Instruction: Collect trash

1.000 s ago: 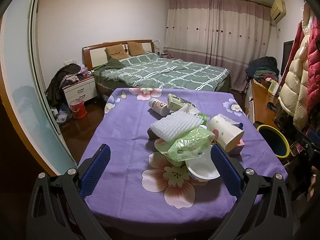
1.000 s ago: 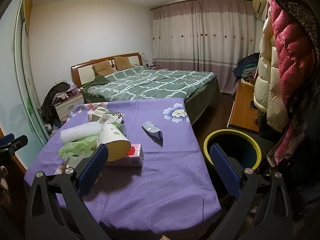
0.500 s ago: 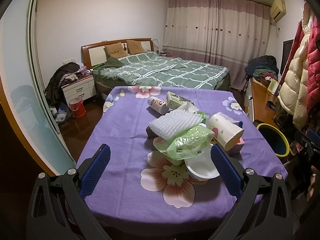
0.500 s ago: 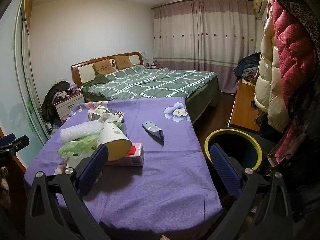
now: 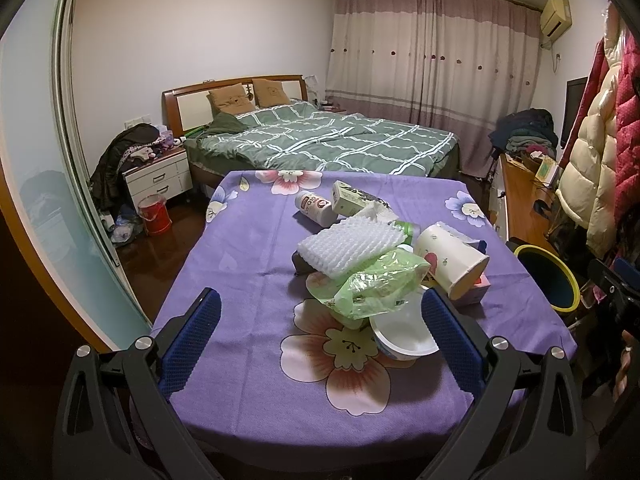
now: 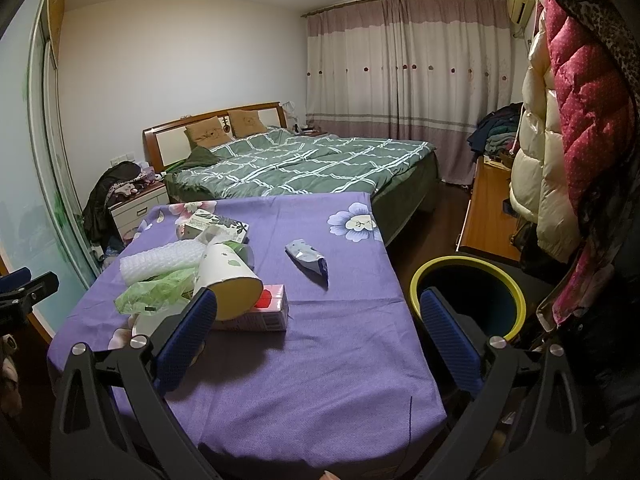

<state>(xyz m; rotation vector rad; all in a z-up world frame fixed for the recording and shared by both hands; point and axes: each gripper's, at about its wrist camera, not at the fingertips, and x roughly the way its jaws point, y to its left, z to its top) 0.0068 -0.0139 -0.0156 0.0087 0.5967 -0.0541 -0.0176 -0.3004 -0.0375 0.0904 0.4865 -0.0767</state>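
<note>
A heap of trash lies on the purple flowered table (image 5: pixel 248 248): a white foam net (image 5: pixel 348 246), a green plastic bag (image 5: pixel 380 286), a white bowl (image 5: pixel 404 336), a tipped paper cup (image 5: pixel 452 256), a pink carton (image 6: pixel 260 312), a green box (image 5: pixel 352 200) and a small white bottle (image 5: pixel 314 208). A blue-white wrapper (image 6: pixel 310 262) lies apart, mid-table. The yellow-rimmed bin (image 6: pixel 466 296) stands on the floor right of the table. My left gripper (image 5: pixel 316 344) hovers open over the near edge, short of the bowl. My right gripper (image 6: pixel 316 340) is open too, empty.
A green-quilted bed (image 5: pixel 320 140) fills the room behind the table. Puffy coats (image 6: pixel 568 140) hang at the right beside a wooden desk (image 6: pixel 486 216). A nightstand (image 5: pixel 158 178) and red bucket (image 5: pixel 154 214) stand at the left by a sliding glass door (image 5: pixel 44 184).
Both grippers have drifted slightly forward toward the table; the trash heap looks a little nearer in the left view. Nothing was gripped or moved.
</note>
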